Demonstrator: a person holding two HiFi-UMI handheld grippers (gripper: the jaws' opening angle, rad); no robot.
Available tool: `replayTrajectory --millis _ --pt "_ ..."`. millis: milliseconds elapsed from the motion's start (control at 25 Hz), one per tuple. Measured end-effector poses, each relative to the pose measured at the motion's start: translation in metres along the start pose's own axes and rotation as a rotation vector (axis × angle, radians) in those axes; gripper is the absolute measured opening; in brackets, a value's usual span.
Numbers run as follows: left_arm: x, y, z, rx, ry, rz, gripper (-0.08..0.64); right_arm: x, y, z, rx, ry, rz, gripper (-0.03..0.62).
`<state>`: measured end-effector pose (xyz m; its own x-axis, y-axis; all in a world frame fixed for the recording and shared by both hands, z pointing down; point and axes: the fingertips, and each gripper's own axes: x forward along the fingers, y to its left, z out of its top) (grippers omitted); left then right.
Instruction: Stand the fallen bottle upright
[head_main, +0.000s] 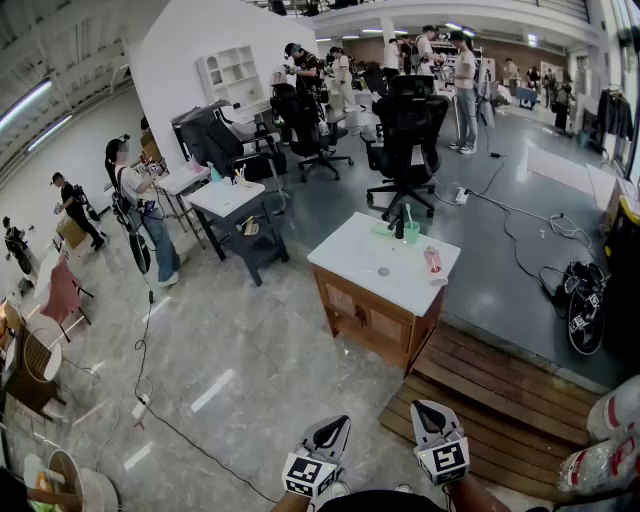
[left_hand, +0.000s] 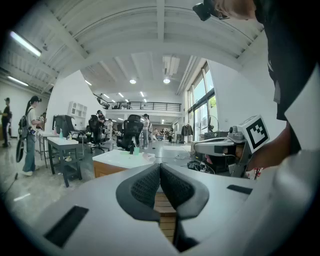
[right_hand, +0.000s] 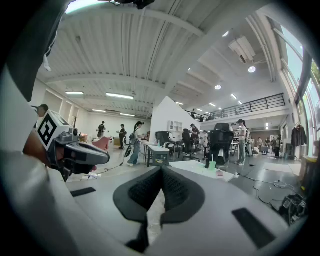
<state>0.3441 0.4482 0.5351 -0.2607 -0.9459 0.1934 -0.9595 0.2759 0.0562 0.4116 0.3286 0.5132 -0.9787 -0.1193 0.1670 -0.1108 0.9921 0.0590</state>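
**Inspector:** State of the fingers?

**Operator:** Both pairs are closed, pad against pad, with nothing between them. My left fingers (left_hand: 145, 187) and my right fingers (right_hand: 142, 192) are low in front of me, side by side, pointing forward and slightly down.

**Inspector:** What lies between you and the work?

**Operator:** First a strip of wooden decking (head_main: 480, 395), then the cabinet with the white surface (head_main: 355, 255). I stand well apart from it, and nothing there is within reach.

**Inspector:** Position of the fallen item?

**Operator:** The pink bottle (head_main: 432, 260) lies on its side on the right half of that surface, near the right edge. Its long axis runs roughly away from me rather than across my front. I cannot tell at this range which end carries the cap.

**Inspector:** Anything beyond it?

**Operator:** A green cup (head_main: 411, 232) and a dark upright bottle (head_main: 398, 225) stand farther back, near the pink one but apart from it.

**Inspector:** Which hand is better placed?

**Operator:** The right, in my judgement. The bottle is almost straight ahead of those fingers, while the left would have to cross over. Since the bottle's length lines up with my approach, I would expect to open the fingers and close them across its body. It may roll when touched.
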Motion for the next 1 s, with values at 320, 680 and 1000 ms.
replayTrajectory --millis 320,680,1000 --pt "-0.040 0.034 0.010 -0.027 -0.045 0.088 0.018 -0.004 0.035 0.023 -0.003 -0.053 0.037 0.012" --pt "-0.065 0.055 0.012 -0.020 -0.062 0.105 0.018 -0.002 0.053 0.049 -0.025 -0.174 -0.011 0.016" --pt "-0.085 0.100 0.001 -0.028 -0.057 0.117 0.018 0.027 0.083 0.047 -0.051 -0.163 -0.003 0.028"
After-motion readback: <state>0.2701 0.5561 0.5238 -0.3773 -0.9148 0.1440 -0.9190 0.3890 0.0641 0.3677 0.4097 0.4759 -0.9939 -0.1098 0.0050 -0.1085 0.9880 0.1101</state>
